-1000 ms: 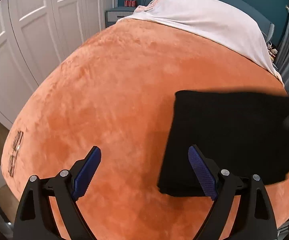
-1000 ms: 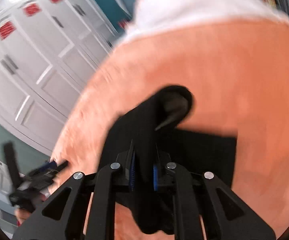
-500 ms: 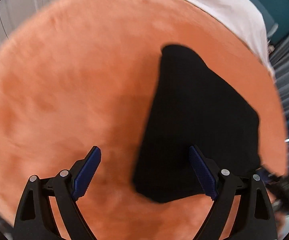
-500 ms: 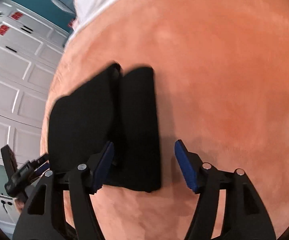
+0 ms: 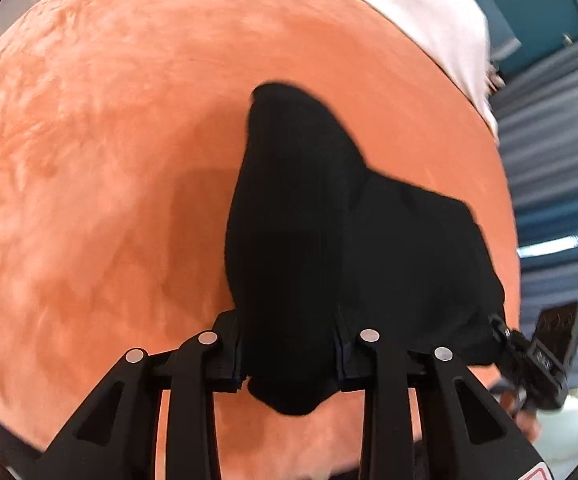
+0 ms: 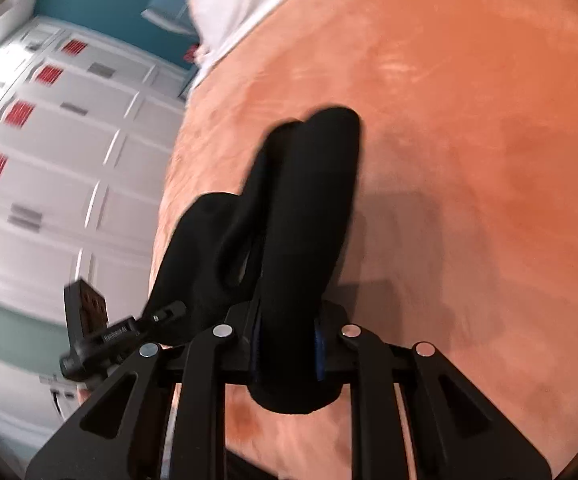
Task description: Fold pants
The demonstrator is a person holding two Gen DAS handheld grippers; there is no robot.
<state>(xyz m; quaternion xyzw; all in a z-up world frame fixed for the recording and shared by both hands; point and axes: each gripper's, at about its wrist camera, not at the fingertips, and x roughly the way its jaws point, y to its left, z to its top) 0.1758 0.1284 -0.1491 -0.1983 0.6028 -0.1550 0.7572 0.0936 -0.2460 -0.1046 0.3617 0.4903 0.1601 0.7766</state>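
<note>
Pants [image 5: 329, 232], black and already folded into a thick bundle, are gripped at both ends above the orange blanket [image 5: 109, 160] that covers the bed. The left tool [image 5: 289, 354] points forward and down over the blanket; its fingers are drawn in close on the near edge of the bundle, and a fold of cloth bulges out beneath them. The right tool [image 6: 285, 354] is tilted, so the room leans in its view; its fingers are likewise closed tight on a thick roll of the pants [image 6: 309, 220], which runs away from the camera and ends in a rounded tip.

In the left wrist view the fabric spreads wide to the right, and at its far right edge the right tool [image 5: 545, 356] shows small and dark, touching the cloth. A white sheet [image 5: 429, 12] lies over the far end of the bed, with blue-grey curtains [image 5: 553, 152] beyond.

In the right wrist view the pants look narrow and doubled, a second lobe sagging to the left toward the left tool [image 6: 101, 336], seen low on the left. White cabinet doors [image 6: 57, 160] with red patches fill that side, blurred.
</note>
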